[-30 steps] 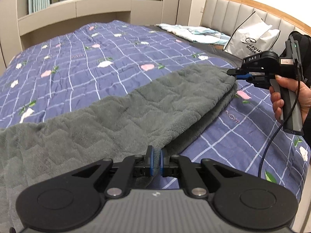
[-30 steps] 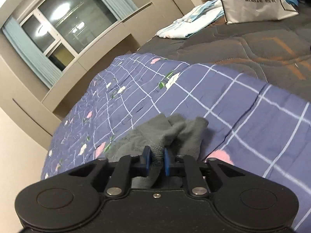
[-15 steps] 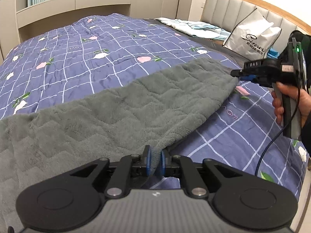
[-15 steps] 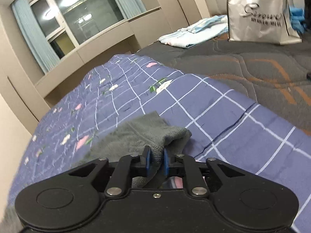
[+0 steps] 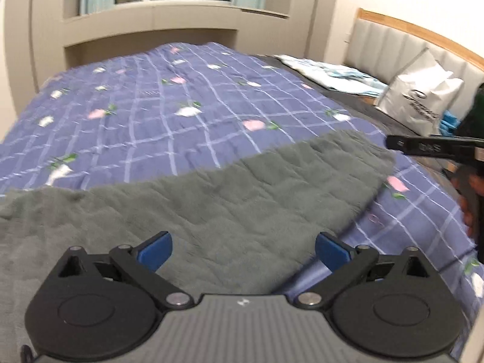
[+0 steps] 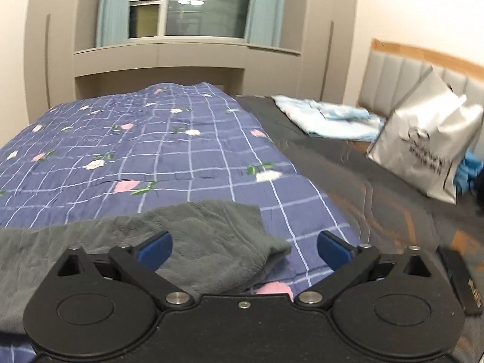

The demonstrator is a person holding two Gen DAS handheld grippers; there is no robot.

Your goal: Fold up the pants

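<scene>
The grey fleece pants [image 5: 242, 193] lie flat in a long strip across the purple flowered quilt [image 5: 157, 112]. My left gripper [image 5: 242, 243] hovers over their near edge, jaws opening wide, blue pads clear of the cloth. In the right wrist view the pants' end [image 6: 196, 236] lies rumpled on the quilt, just below my right gripper [image 6: 244, 242]. Its jaws are opening too, with nothing pinched. Seen from the left wrist, the right gripper [image 5: 393, 144] hangs edge-on just past the pants' far right end, held by a person's hand [image 5: 472, 199].
A white shopping bag [image 6: 423, 151] leans on the padded headboard [image 6: 393, 75]. Folded light-blue laundry [image 6: 326, 118] rests on the dark grey mattress cover [image 6: 363, 187]. A flat black object [image 6: 462, 278] lies at the right edge. Cabinets and a window stand beyond the bed.
Both grippers were shut on the pants' edge and have let go, jaws now spread wide. The right gripper rolled level and lifted away; the cloth settled onto the quilt.
</scene>
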